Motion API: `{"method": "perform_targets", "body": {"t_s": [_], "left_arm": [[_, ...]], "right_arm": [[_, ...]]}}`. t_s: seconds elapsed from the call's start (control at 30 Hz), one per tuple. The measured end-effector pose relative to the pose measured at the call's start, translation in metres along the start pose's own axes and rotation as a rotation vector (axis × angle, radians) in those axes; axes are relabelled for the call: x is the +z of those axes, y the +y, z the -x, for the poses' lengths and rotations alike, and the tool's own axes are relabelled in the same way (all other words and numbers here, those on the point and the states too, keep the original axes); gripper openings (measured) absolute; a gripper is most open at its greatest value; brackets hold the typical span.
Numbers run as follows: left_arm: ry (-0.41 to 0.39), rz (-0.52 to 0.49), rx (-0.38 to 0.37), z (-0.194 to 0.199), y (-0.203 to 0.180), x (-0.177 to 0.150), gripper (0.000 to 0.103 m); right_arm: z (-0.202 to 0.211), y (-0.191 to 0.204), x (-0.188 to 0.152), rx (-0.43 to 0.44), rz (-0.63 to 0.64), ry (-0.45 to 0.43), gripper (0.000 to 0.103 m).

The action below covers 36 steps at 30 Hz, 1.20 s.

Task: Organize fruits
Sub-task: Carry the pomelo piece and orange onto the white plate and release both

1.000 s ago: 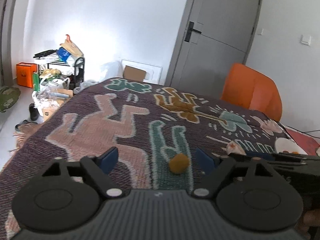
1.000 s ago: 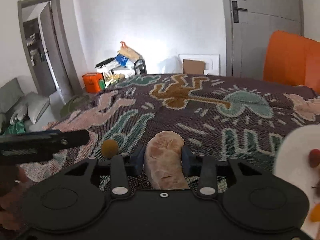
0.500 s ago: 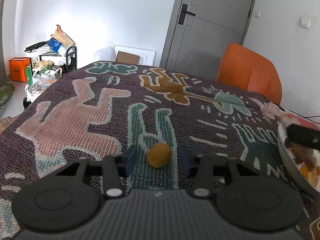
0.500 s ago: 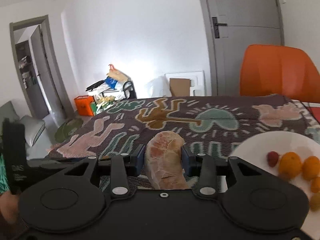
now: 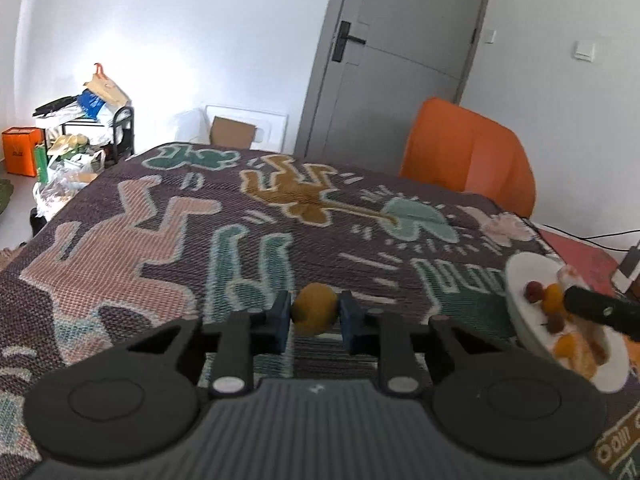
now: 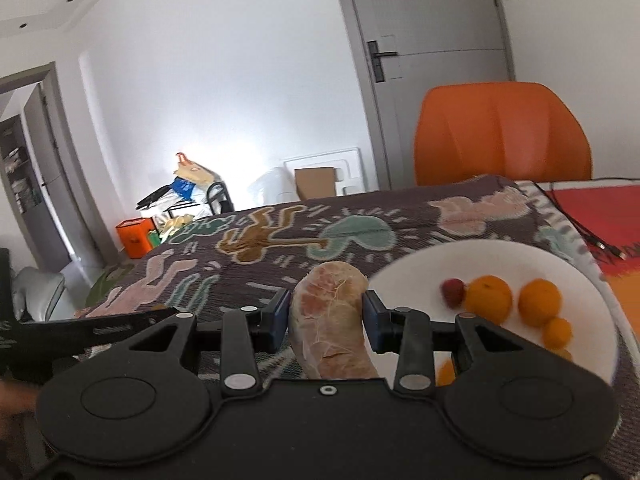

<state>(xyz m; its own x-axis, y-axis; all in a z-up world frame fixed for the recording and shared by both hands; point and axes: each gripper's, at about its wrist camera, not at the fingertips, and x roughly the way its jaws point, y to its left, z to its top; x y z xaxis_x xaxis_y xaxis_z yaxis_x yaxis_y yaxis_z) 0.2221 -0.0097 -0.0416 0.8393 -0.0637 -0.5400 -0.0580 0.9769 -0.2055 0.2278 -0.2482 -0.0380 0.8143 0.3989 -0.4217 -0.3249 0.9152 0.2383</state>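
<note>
Left gripper clamped on small orange fruit, right gripper holding peeled pomelo segment, white plate of fruit just beside it

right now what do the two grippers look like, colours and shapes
Both are black plastic: the left gripper and right gripper each have two round discs, silver pivot screws and blue finger pads. The left body is ribbed grey; the right is smooth black.

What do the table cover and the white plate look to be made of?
Table cover: woven textile, matte; a coarse knit grid shows in the pink figure. White plate: probably glazed ceramic, possibly melamine; smooth, evenly white, with a soft sheen, but blur leaves it open.
</note>
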Motion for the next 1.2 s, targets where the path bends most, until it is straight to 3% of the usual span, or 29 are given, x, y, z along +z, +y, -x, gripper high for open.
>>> {"method": "perform_targets", "body": {"t_s": [0.4, 0.47, 1.2], "left_arm": [[-0.022, -0.055, -0.082, 0.02, -0.046, -0.003, 0.024], [-0.025, -0.068, -0.096, 0.023, -0.054, -0.004, 0.024], [-0.019, -0.19, -0.218, 0.017, -0.13, -0.006, 0.024]], "right_arm": [[0.016, -0.03, -0.019, -0.019, -0.045, 0.02, 0.04], [0.02, -0.033, -0.021, -0.014, -0.056, 0.005, 0.043], [0.077, -0.077, -0.039, -0.077, -0.166, -0.084, 0.044]]}}
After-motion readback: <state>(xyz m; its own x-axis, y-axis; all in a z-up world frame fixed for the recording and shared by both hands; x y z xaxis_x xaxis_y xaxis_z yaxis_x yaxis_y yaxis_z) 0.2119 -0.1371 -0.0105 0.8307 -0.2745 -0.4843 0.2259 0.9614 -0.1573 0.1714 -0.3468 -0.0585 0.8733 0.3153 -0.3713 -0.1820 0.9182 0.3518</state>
